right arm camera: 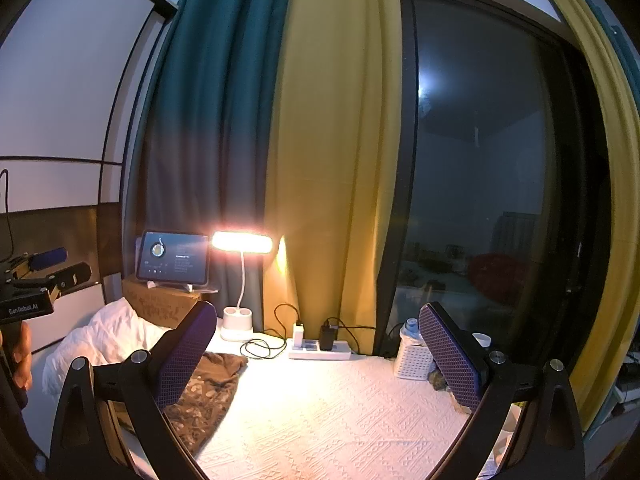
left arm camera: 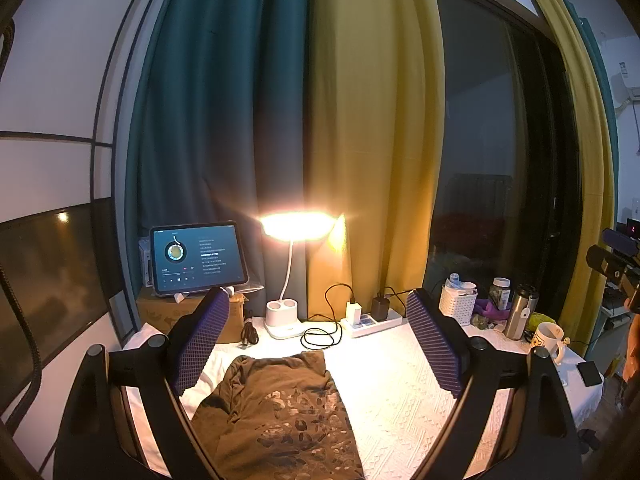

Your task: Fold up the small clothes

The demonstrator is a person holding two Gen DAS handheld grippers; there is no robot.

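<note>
A small brown garment with a pale print lies spread on the white textured table cover, reaching toward the lamp. My left gripper is open and empty above it, its fingers either side of the garment's far end. In the right wrist view the same garment lies at the lower left, partly behind my left finger pad. My right gripper is open and empty over the bare cover, to the right of the garment. The other gripper shows at the far left.
A lit desk lamp, a tablet on a cardboard box, a power strip with chargers and cables, a white basket, jar, steel flask and mug line the back and right. A white cloth heap lies left.
</note>
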